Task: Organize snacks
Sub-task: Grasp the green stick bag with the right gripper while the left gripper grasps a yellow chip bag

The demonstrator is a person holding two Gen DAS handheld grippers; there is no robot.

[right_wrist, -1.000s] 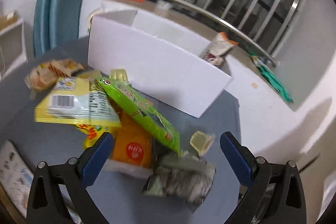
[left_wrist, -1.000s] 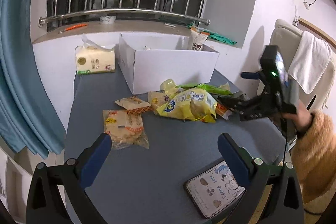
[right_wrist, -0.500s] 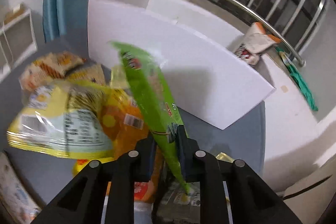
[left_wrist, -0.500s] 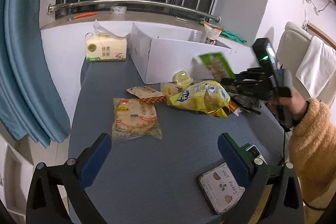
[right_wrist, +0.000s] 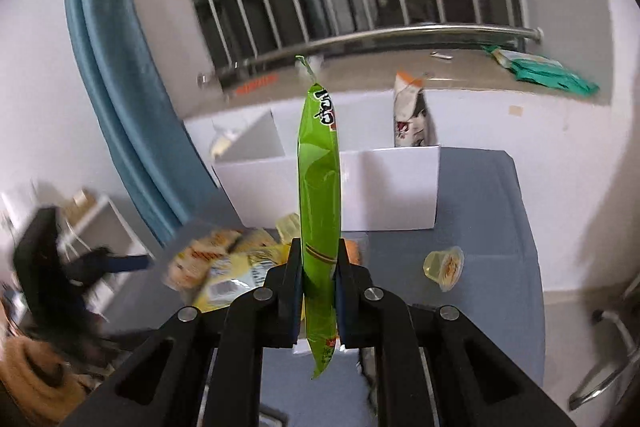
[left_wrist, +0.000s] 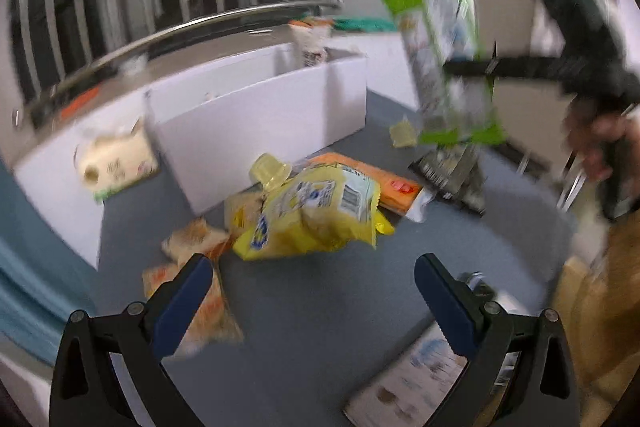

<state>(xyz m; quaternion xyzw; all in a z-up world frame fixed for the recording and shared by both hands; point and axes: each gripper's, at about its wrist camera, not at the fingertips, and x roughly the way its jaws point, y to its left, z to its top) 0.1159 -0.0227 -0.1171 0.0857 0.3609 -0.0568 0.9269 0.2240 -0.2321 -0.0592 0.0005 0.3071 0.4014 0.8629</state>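
Observation:
My right gripper (right_wrist: 319, 269) is shut on a green snack bag (right_wrist: 319, 183) and holds it upright in the air in front of the white box (right_wrist: 384, 195). In the left wrist view the same green bag (left_wrist: 448, 67) hangs high above the table, right of the white box (left_wrist: 256, 123). My left gripper (left_wrist: 312, 287) is open and empty, low over the grey table, just short of a yellow snack bag (left_wrist: 316, 215). An orange packet (left_wrist: 372, 179), a dark packet (left_wrist: 456, 171) and pale wafer packets (left_wrist: 192, 283) lie around it.
A jelly cup (right_wrist: 444, 265) sits on the table (left_wrist: 320, 327) right of the pile, another (left_wrist: 270, 169) on the yellow bag. A tissue pack (left_wrist: 116, 163) lies left of the box. A patterned phone (left_wrist: 416, 383) lies at the near right edge. A snack bag (right_wrist: 410, 115) stands in the box.
My right gripper has lifted the green bag well clear of the pile and turned it upright toward the box. My left gripper has moved forward toward the yellow bag.

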